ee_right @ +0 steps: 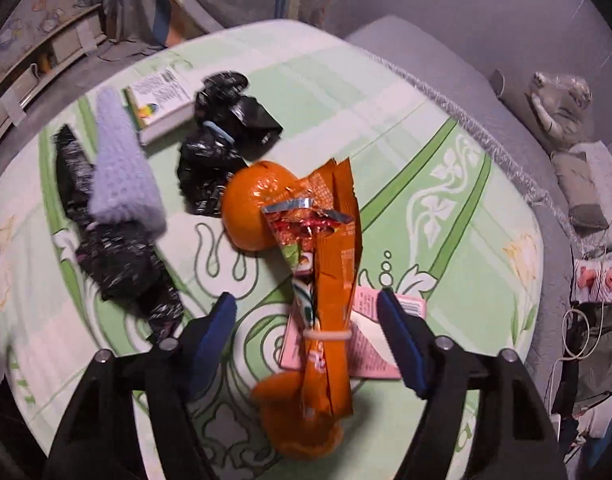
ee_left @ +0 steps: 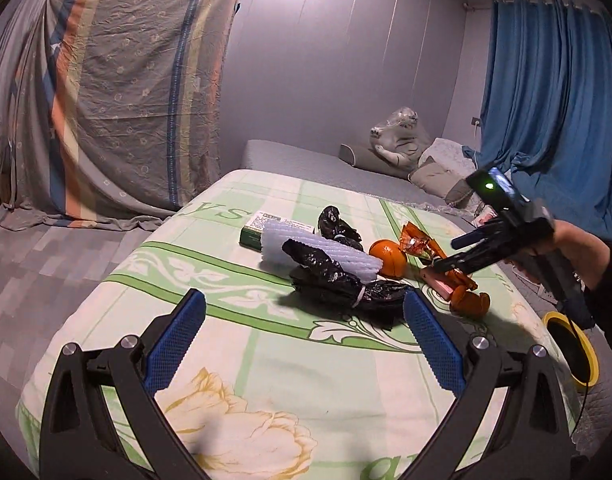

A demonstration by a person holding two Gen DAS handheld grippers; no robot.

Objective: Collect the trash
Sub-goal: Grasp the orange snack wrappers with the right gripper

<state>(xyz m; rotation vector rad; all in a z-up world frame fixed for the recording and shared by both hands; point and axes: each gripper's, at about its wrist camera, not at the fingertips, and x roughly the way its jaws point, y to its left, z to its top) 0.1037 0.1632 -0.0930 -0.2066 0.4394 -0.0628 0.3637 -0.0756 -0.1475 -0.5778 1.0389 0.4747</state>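
Note:
Trash lies on a green floral cloth (ee_left: 265, 360). An orange snack wrapper (ee_right: 330, 276) tied with a rubber band rests over a pink packet (ee_right: 372, 360) and an orange peel (ee_right: 301, 428), beside a tangerine (ee_right: 249, 208). My right gripper (ee_right: 308, 306) is open, its jaws on either side of the wrapper, just above it; it also shows in the left wrist view (ee_left: 452, 254). My left gripper (ee_left: 303, 304) is open and empty, in front of a black bag bundle (ee_left: 338, 284). White foam netting (ee_left: 318, 254), a second black bag (ee_left: 338, 228) and a green box (ee_left: 257, 228) lie behind.
A yellow-rimmed bin (ee_left: 572, 350) stands by the table's right edge. A grey bed (ee_left: 326, 160) with pillows and a wrapped plush toy (ee_left: 400, 136) is behind. A blue curtain (ee_left: 546, 100) hangs at the right, and a draped sheet (ee_left: 125, 92) at the left.

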